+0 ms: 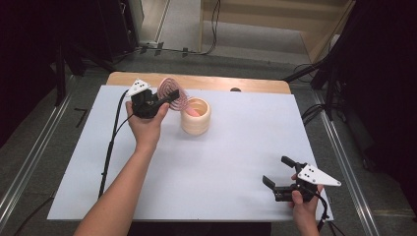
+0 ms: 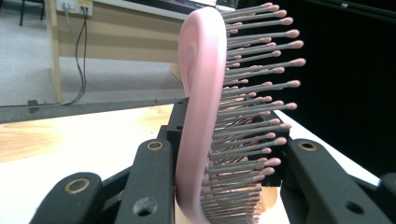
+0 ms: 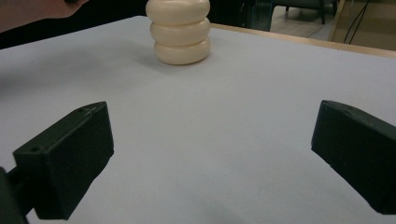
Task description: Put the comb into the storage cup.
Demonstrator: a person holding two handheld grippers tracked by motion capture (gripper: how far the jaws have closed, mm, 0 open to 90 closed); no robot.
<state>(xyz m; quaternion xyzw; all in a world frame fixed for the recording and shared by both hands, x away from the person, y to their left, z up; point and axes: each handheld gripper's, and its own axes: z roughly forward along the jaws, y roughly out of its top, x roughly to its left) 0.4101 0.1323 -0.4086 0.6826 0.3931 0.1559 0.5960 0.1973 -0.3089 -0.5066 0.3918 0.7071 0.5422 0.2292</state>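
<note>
A pink hairbrush [image 1: 173, 91] with grey bristles stands tilted at the far left of the table. Its handle end reaches into a cream ribbed cup [image 1: 195, 118]. My left gripper [image 1: 169, 96] is shut on the brush head; in the left gripper view the black jaws clamp the pink back and the bristle side of the hairbrush [image 2: 201, 88]. Near the front right edge my right gripper [image 1: 276, 170] stands open and holds nothing. In the right gripper view the cup [image 3: 181, 32] stands well beyond the right gripper [image 3: 210, 140].
A white sheet [image 1: 221, 162] covers the wooden table [image 1: 216, 82]. A black cable [image 1: 110, 142] trails from the left gripper along the sheet's left side. Dark stands and cables lie on the floor around the table.
</note>
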